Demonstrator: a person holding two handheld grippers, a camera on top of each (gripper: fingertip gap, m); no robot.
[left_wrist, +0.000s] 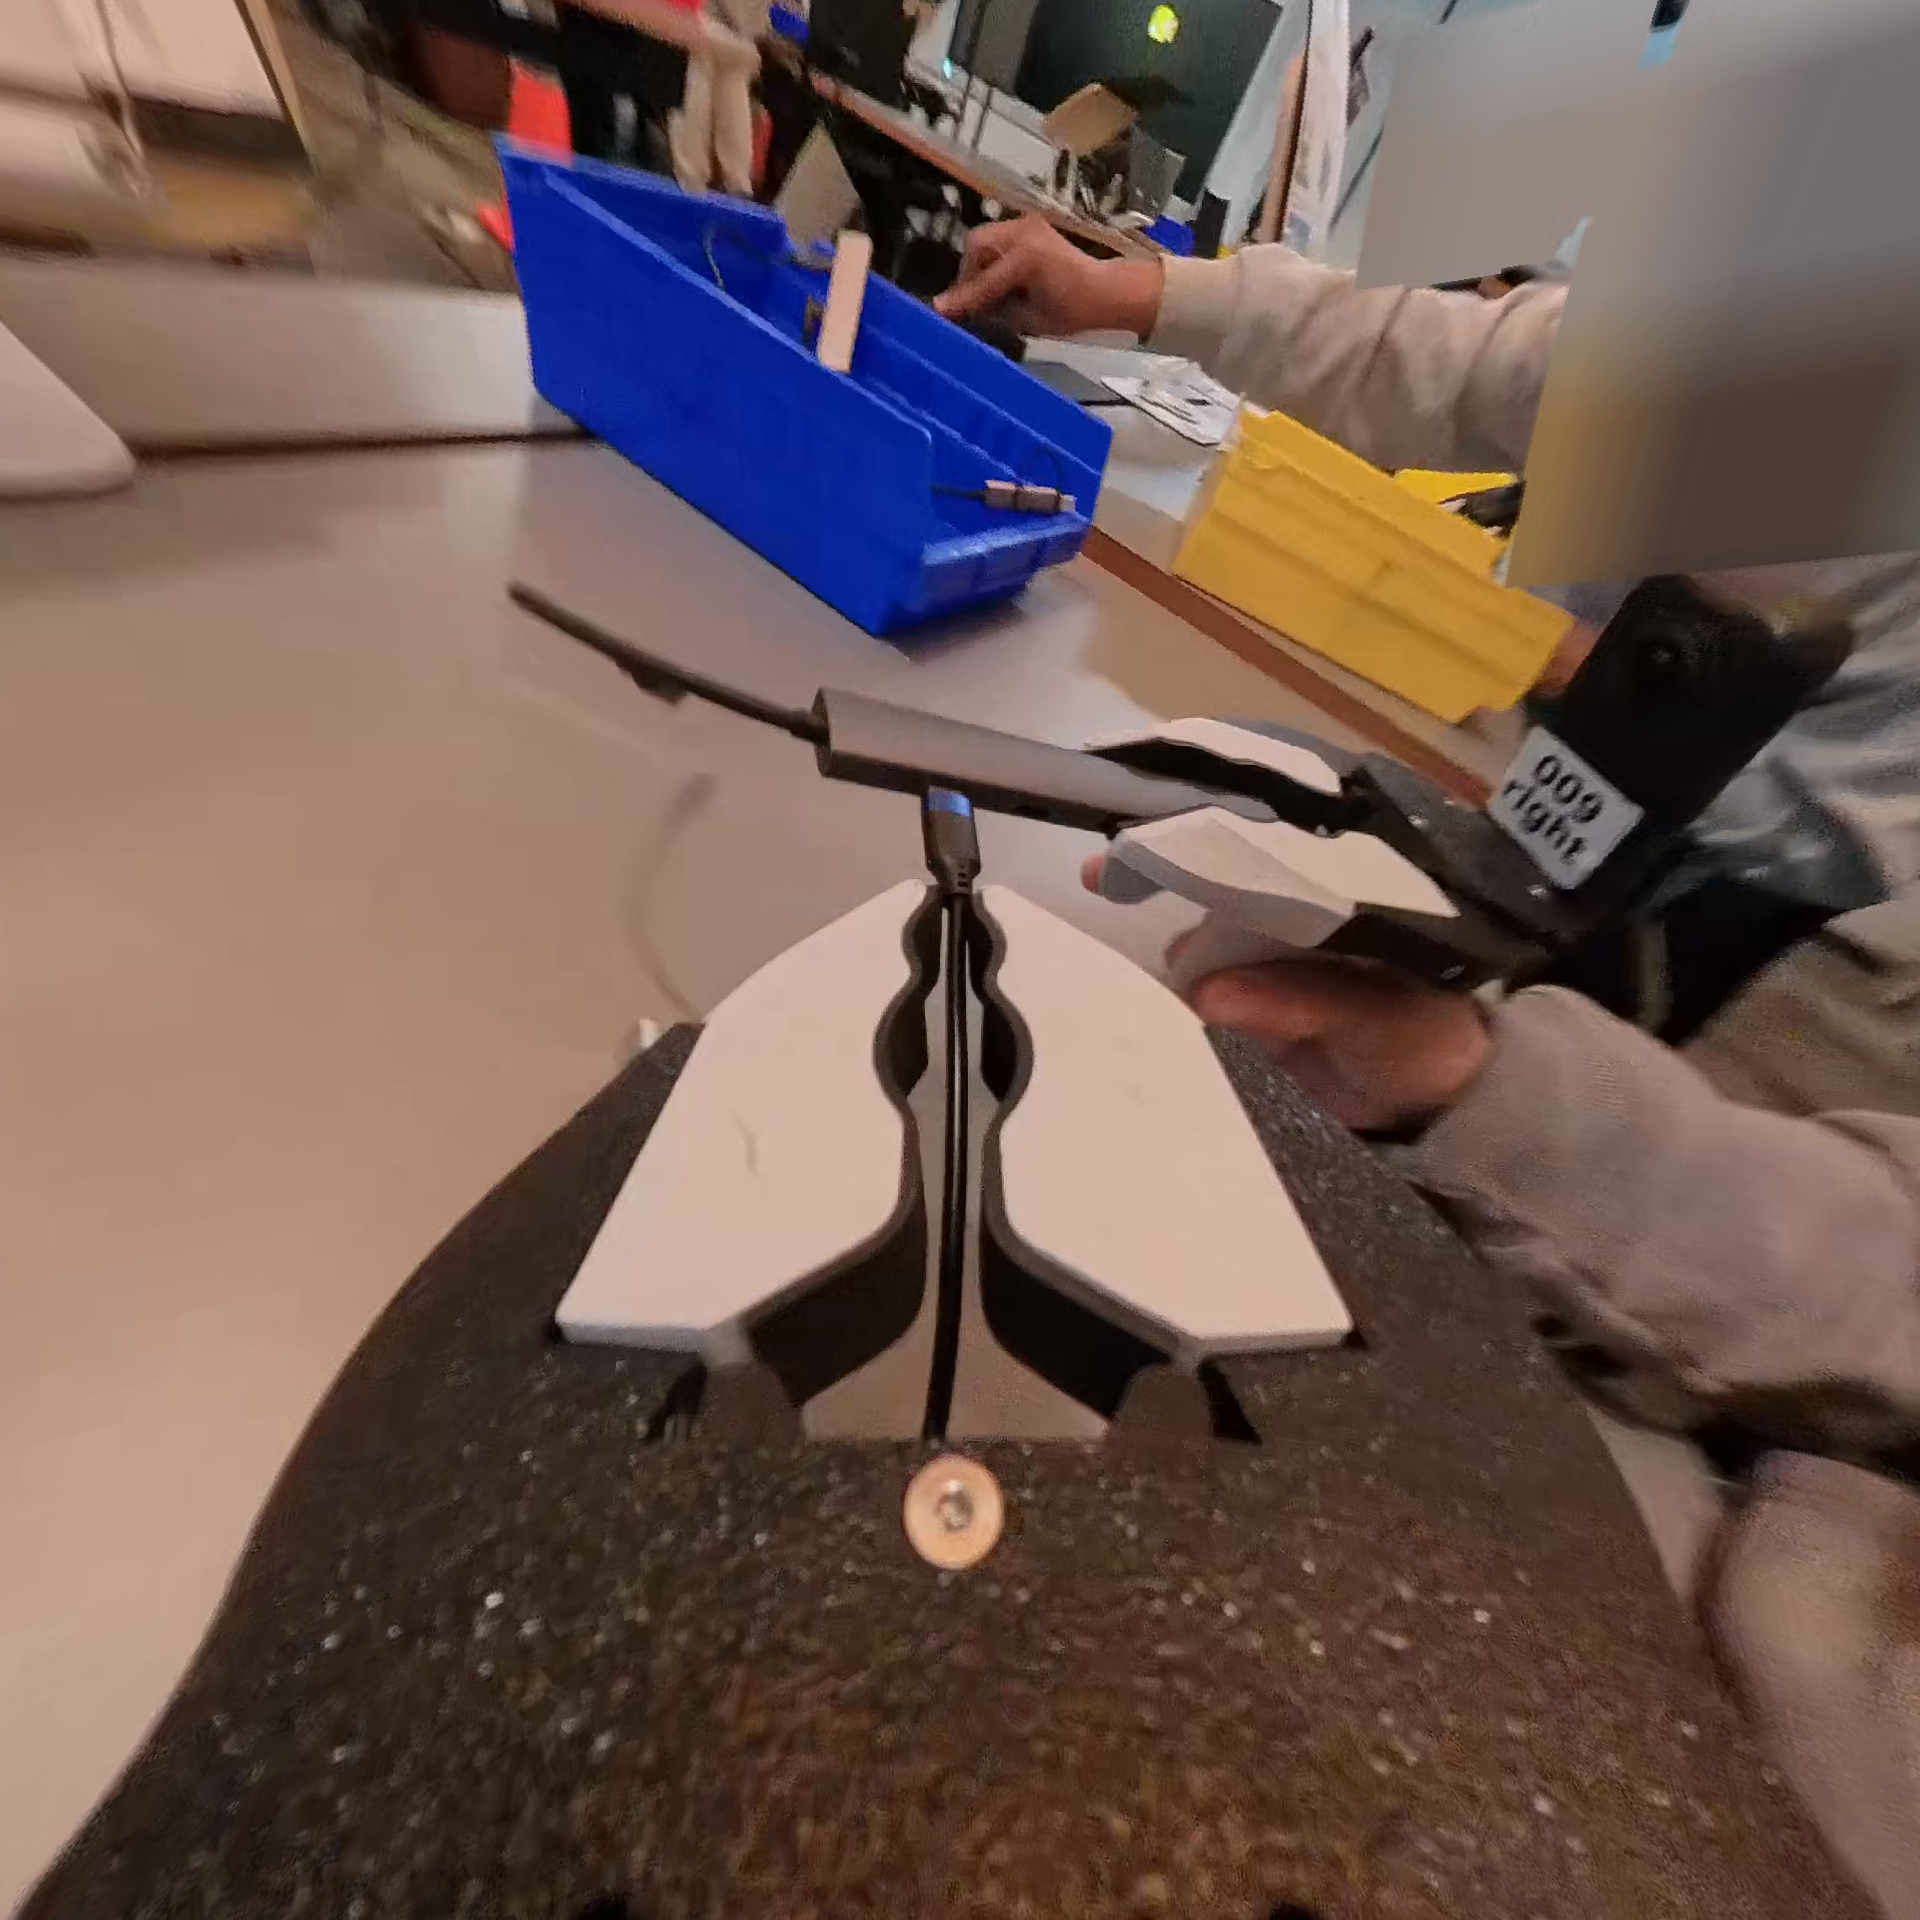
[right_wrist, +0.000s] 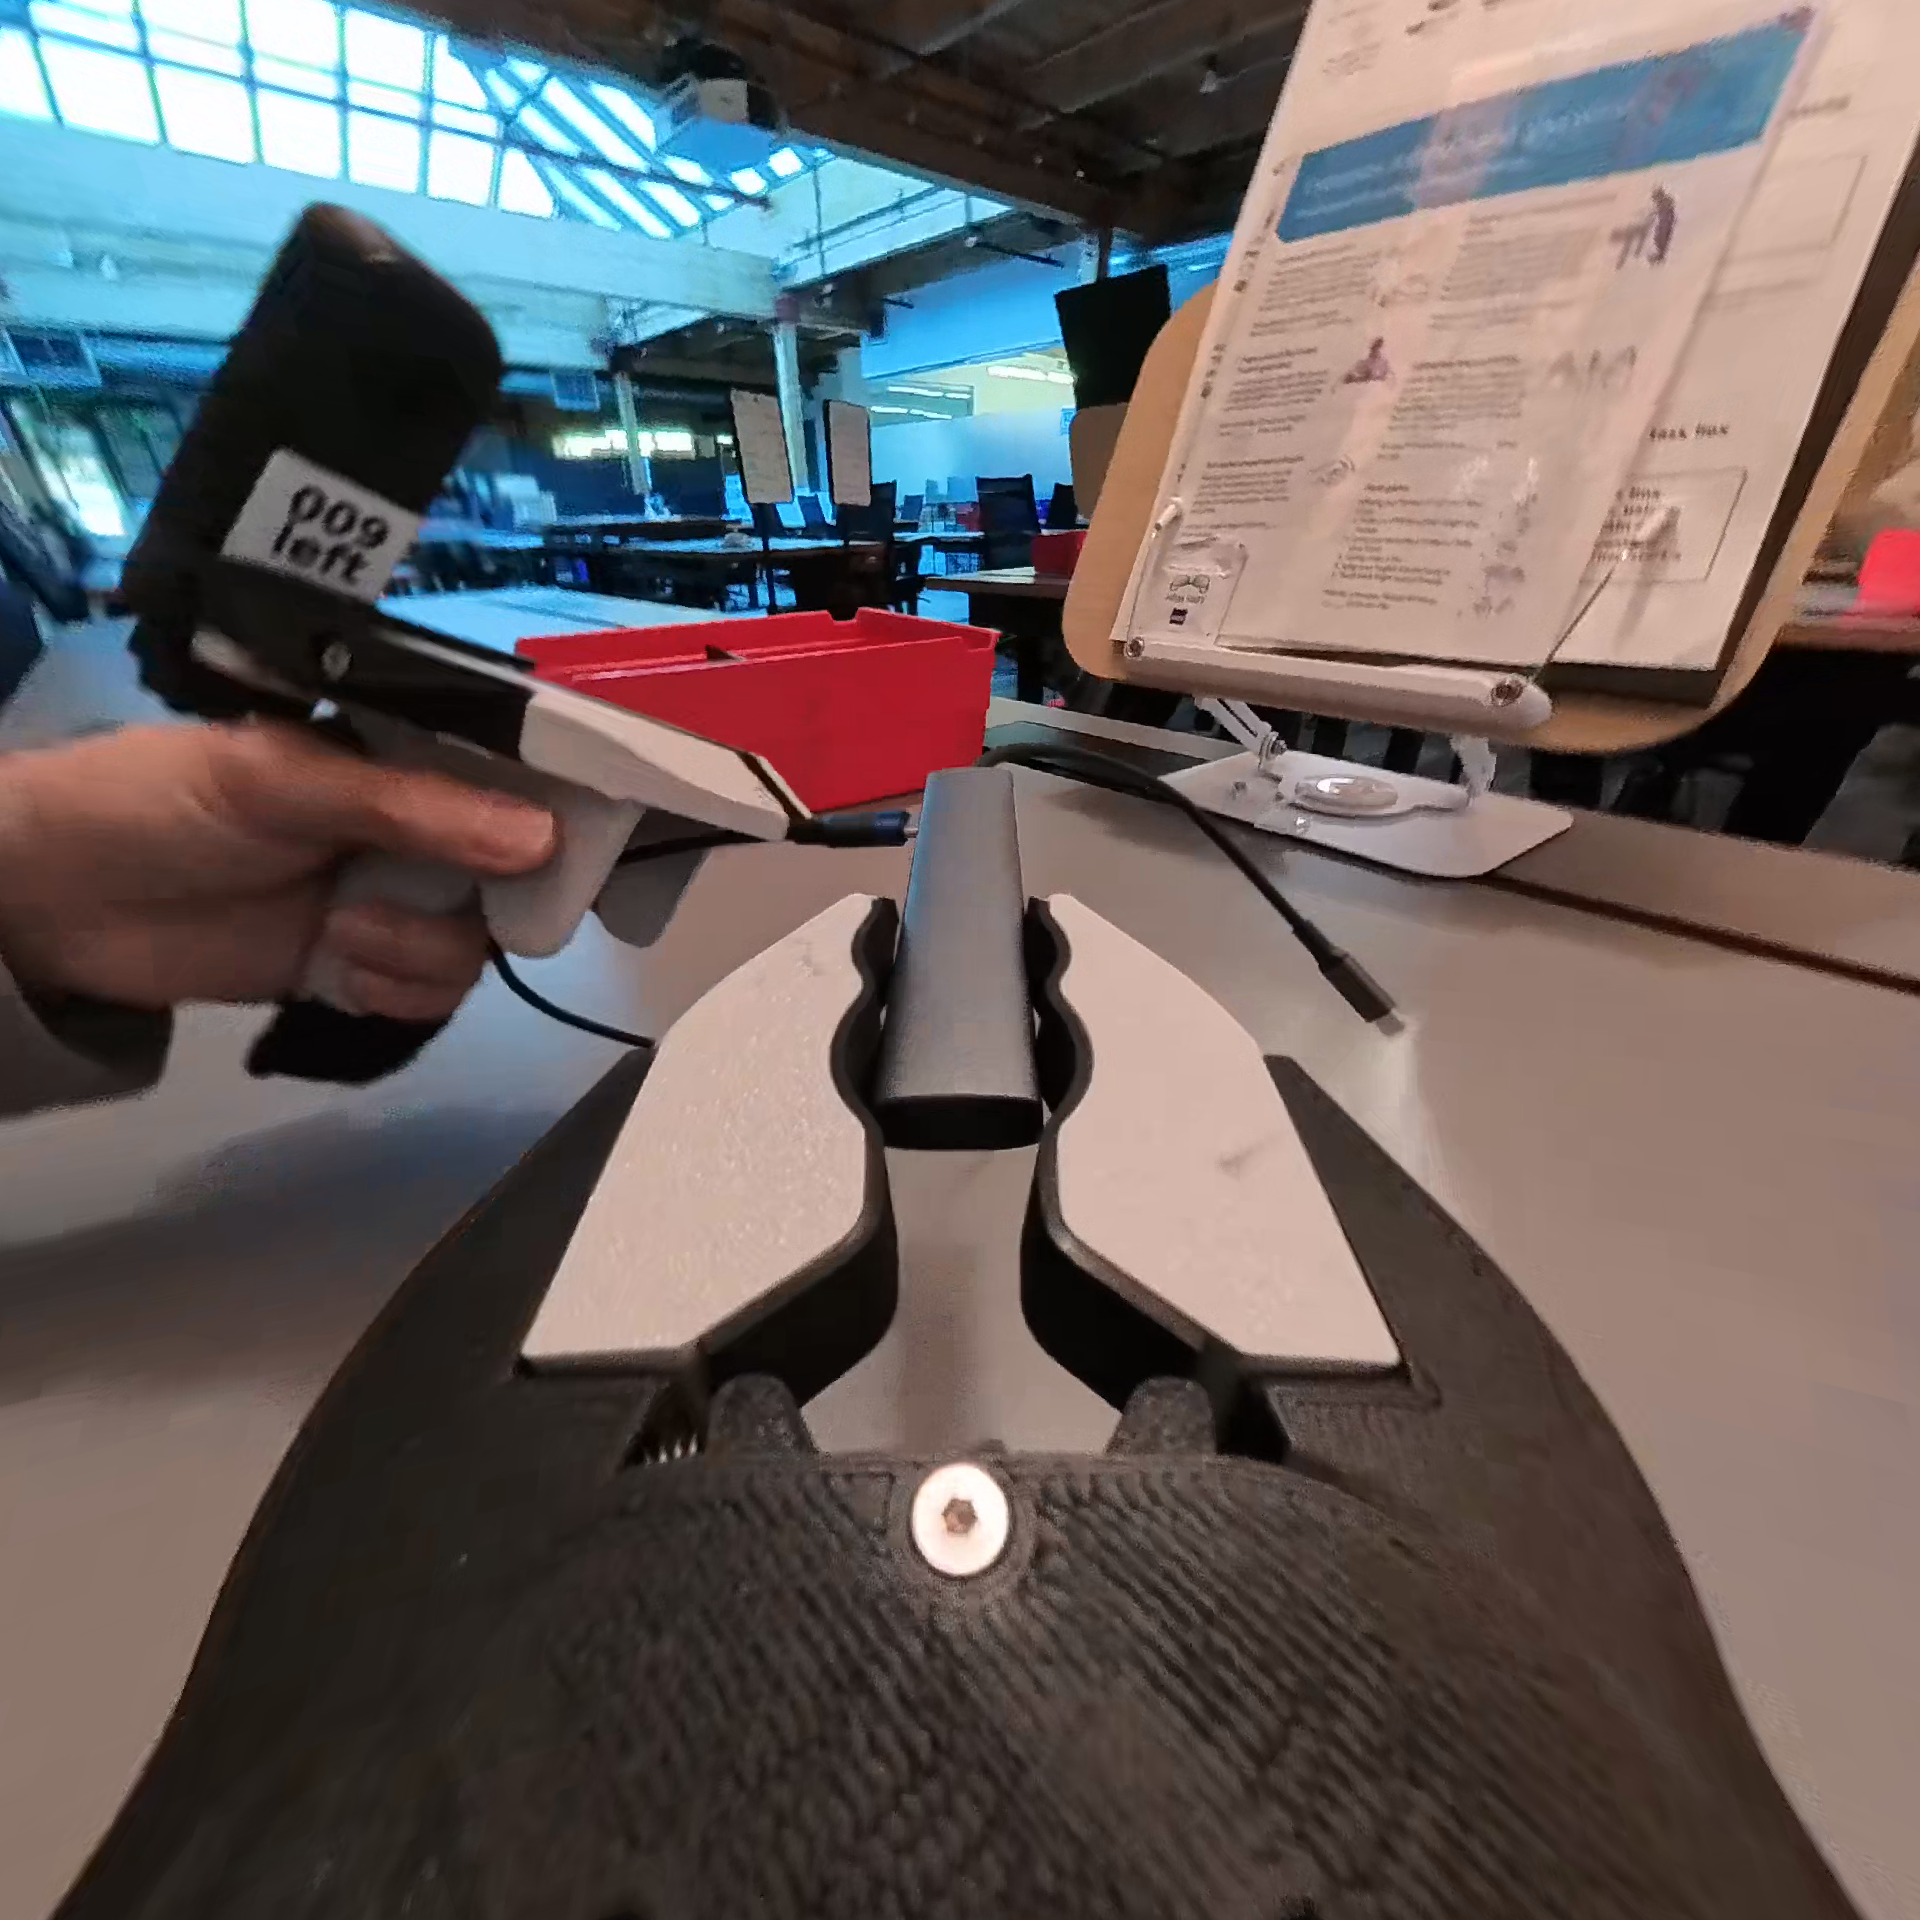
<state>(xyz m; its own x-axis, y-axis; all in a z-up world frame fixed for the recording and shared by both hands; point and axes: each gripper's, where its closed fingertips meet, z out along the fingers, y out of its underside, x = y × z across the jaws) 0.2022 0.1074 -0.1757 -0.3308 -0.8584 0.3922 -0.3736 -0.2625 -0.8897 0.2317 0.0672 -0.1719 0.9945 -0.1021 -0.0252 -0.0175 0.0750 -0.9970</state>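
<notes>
My left gripper (left_wrist: 951, 904) is shut on a thin black cable (left_wrist: 951, 1143); the cable's plug with a blue ring (left_wrist: 951, 831) sticks out past the fingertips and meets the side of a grey hub (left_wrist: 997, 764). My right gripper (right_wrist: 961, 914) is shut on that grey hub (right_wrist: 961, 935) and holds it above the table. The hub's own black cable (right_wrist: 1247, 883) trails right and ends in a connector (right_wrist: 1361, 1003) over the table. In the right wrist view the left gripper (right_wrist: 774, 816) comes in from the left with the plug (right_wrist: 862, 829) at the hub's side.
A blue bin (left_wrist: 769, 416) and a yellow bin (left_wrist: 1351, 561) stand on the grey table (left_wrist: 312, 831) beyond the grippers. Another person's hand (left_wrist: 1039, 281) rests behind the blue bin. A red bin (right_wrist: 790, 696) and a document stand with printed pages (right_wrist: 1455, 416) stand ahead in the right wrist view.
</notes>
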